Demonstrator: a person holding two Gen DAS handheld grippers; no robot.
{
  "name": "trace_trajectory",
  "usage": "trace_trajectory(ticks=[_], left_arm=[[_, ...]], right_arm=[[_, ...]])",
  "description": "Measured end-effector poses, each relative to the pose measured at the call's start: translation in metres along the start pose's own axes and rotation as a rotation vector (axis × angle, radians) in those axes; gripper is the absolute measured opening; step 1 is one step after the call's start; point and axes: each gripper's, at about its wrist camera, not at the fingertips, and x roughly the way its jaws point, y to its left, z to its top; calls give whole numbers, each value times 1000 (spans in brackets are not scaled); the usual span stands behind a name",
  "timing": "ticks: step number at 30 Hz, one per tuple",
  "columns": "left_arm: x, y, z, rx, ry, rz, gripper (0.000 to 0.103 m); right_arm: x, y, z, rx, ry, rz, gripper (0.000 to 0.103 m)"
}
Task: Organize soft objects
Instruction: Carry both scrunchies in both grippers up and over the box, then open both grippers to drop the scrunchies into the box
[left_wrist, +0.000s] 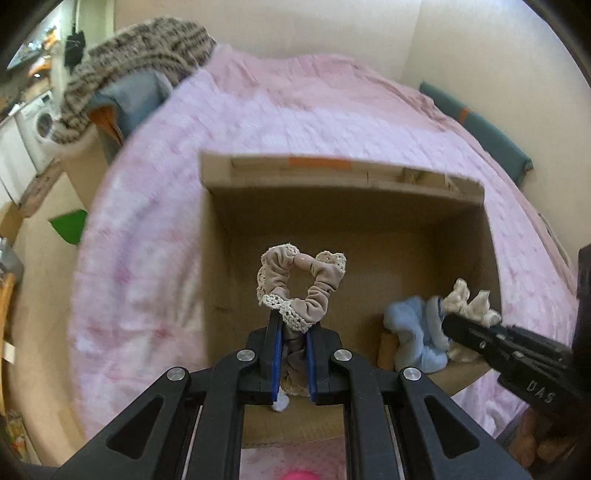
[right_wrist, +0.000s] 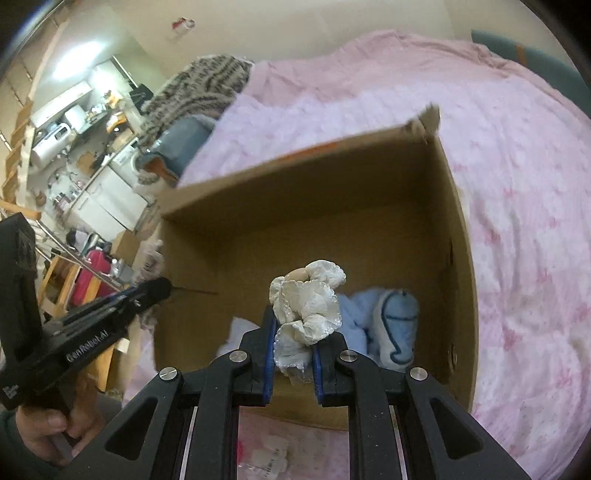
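Observation:
An open cardboard box (left_wrist: 340, 173) (right_wrist: 295, 170) sits on a pink bedspread. My left gripper (left_wrist: 291, 325) is shut on a beige scrunchie with lace trim (left_wrist: 301, 286), held over the box's near edge. My right gripper (right_wrist: 293, 334) is shut on a white lace scrunchie (right_wrist: 308, 302), also held over the box; it shows in the left wrist view (left_wrist: 469, 301) at the box's right side. A light blue soft item (left_wrist: 415, 332) (right_wrist: 395, 328) lies inside the box at its near right corner.
The pink bedspread (left_wrist: 295, 110) (right_wrist: 517, 184) surrounds the box. A grey knitted blanket (left_wrist: 140, 55) (right_wrist: 199, 88) lies heaped over a blue cushion at the bed's far left. Kitchen furniture and a washing machine (left_wrist: 40, 125) stand beyond the bed.

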Motion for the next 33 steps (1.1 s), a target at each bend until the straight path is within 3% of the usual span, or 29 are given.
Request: trace_trajectory(ticks=[5,14,23,33], left_arm=[[14,0,-9,-1,28,8,10],[12,4,-14,1,9,38,10],[9,7,-14,-20,-4,26,11],[5,5,-15,-11,-7,32,20]], right_arm=[[14,-3,-5,-14,31,-18,18],[25,-3,-9,-45,54,-29,18],[22,-5,-8,-39,34,-22,18],[15,-7,-13,-46,24,-10,18]])
